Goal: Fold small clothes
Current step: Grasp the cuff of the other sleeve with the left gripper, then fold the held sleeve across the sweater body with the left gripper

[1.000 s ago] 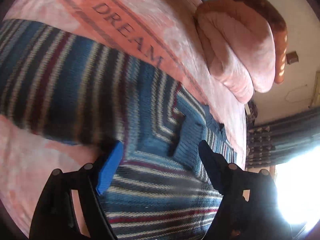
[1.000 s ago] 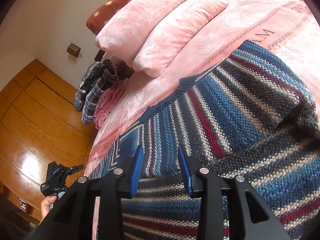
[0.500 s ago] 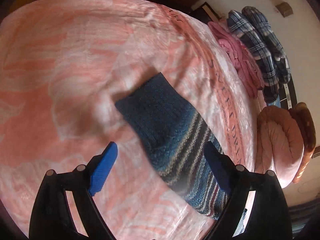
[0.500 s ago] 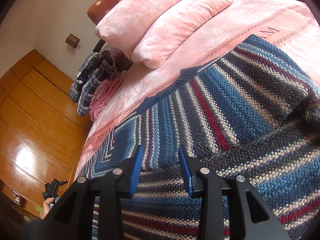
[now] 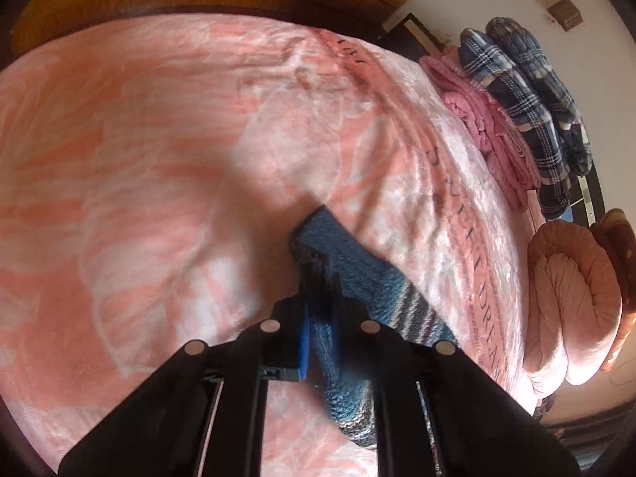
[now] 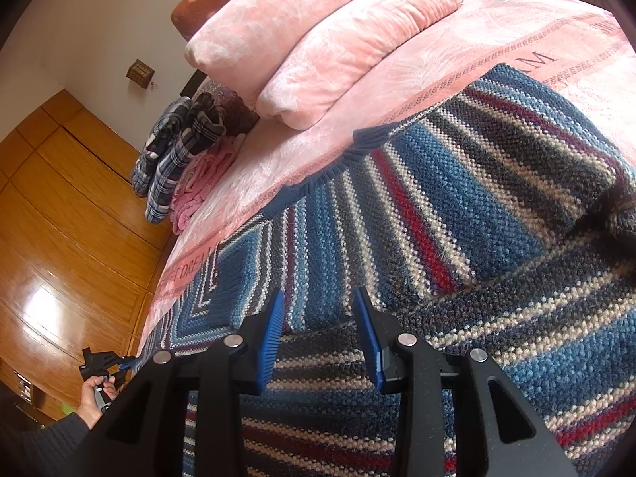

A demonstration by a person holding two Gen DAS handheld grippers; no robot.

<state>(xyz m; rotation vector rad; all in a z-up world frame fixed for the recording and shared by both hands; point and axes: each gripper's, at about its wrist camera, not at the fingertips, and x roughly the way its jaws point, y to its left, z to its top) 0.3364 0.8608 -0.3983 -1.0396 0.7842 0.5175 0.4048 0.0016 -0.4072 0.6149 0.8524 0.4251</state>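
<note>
At the lower centre of the left wrist view, the left gripper (image 5: 320, 278) is clenched on the blue ribbed cuff of the striped blue, red and cream knitted sweater (image 5: 357, 274), lying on the pink plush bedspread (image 5: 159, 159). In the right wrist view, the right gripper (image 6: 318, 310) hangs released over the sweater's body, which fills the frame's lower right.

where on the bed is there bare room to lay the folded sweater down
The widest bare patch of the pink blanket lies ahead and to the left of the sleeve pinched in the left gripper. It is crowded toward the pillows and the plaid clothes pile, and the sweater itself covers the stretch under the open right gripper.
</note>
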